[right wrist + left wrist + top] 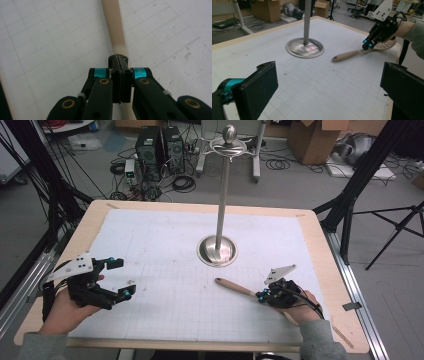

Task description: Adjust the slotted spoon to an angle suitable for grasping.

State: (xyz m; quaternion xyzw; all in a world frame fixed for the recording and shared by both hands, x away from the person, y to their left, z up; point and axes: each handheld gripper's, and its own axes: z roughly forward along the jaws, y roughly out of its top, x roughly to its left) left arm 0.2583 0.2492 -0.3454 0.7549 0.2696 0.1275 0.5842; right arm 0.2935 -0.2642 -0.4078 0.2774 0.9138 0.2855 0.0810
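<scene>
The left hand-held gripper (325, 87) stands wide open over the table (317, 82). Ahead of it rises a pole on a round base (304, 47). Farther right, the right hand-held gripper (368, 45) is clamped on a spoon (352, 53).

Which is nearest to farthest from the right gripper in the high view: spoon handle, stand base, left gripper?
From the right gripper, high view:
1. Spoon handle: clamped in its jaws, pointing up-left.
2. Stand base: mid-table, beyond the handle tip.
3. Left gripper: far left edge, jaws open.
</scene>
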